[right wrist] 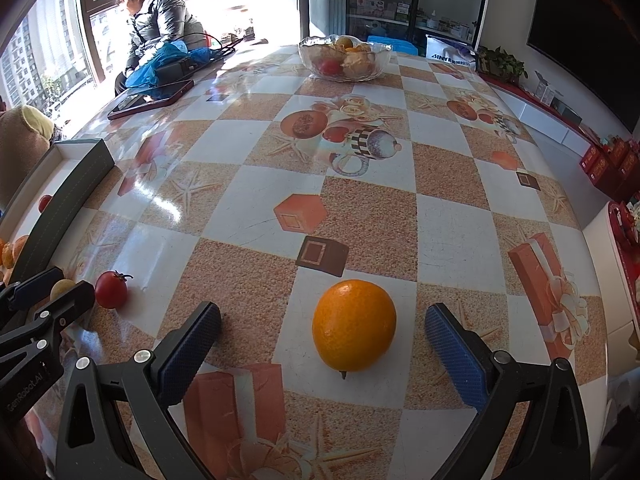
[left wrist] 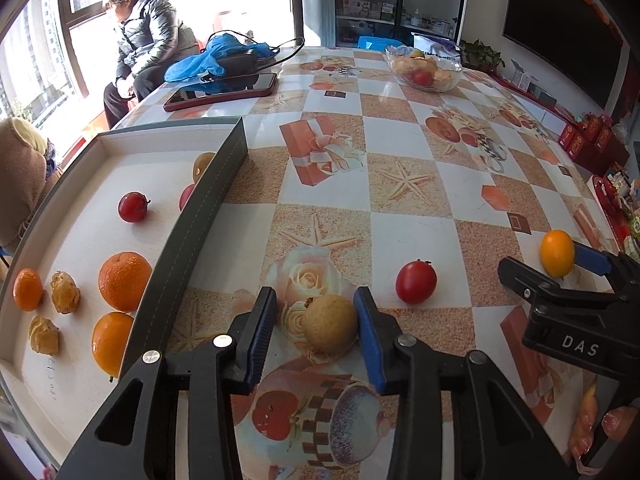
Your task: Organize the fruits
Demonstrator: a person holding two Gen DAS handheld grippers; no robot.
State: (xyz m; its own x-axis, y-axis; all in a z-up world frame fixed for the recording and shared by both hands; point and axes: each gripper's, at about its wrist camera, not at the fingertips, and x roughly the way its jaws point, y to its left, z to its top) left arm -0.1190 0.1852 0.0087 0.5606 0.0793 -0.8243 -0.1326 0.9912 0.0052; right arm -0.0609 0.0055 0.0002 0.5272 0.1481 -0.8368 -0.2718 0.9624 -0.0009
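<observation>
a small brown fruit [left wrist: 329,323] is seen on the table [left wrist: 400,152], just right of the tray [left wrist: 208,208]. it sits between the jaws of the left gripper [left wrist: 316,320]; one pad touches it, the other stands just off, so it is not yet squeezed. further right of the tray, an orange [right wrist: 354,325] lies between the wide-open jaws of the right gripper [right wrist: 322,344], untouched. a tomato [left wrist: 416,282] lies between the two fruits.

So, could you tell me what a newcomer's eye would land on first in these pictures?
Probably the bright orange sitting on the checked tablecloth between the wide-open fingers of the right claw. Next, the left claw set around a small tan fruit, with a red tomato just beyond. On the left, a shallow tray already holds several fruits.
</observation>
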